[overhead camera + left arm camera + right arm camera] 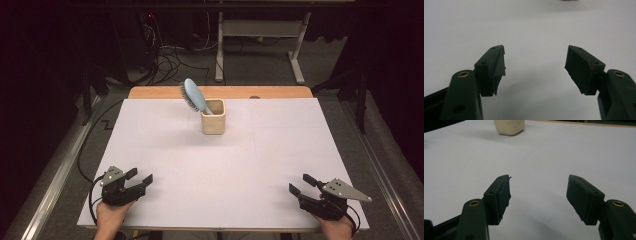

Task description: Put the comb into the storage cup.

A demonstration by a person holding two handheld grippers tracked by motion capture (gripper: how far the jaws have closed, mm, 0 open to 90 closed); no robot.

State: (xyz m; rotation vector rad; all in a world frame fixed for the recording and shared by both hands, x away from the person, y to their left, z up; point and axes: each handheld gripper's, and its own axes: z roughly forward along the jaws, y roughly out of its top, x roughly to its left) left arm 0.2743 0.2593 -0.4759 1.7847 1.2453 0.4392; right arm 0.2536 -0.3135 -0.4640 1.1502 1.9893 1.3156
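One white sheet point(225, 165) spread over a wooden table point(150, 92), wood bare along the far edge alone. Dark room behind, with tangled cables point(170, 60) on the grey floor and a white desk frame point(295, 55) beyond.

Toward the far middle of the sheet, a cream cup point(213, 117), upright, with a blue hairbrush point(194, 97) standing in it, handle down, head leaning out to the left, bristles facing left. In the right gripper view, just the base of that cup point(509, 126), cut off at the top edge. Small dark spot point(255, 97) on the far wood strip, too small to make out.

Left gripper point(139, 178) near the front left corner, low over the sheet, angled inward toward the middle; jaws parted, nothing between them, in the left gripper view point(535, 65) plain white sheet in the gap. Right gripper point(301, 184) near the front right corner, likewise angled inward, jaws spread and empty point(539, 192). Both well apart from cup and brush. Hands cut off at the bottom edge.
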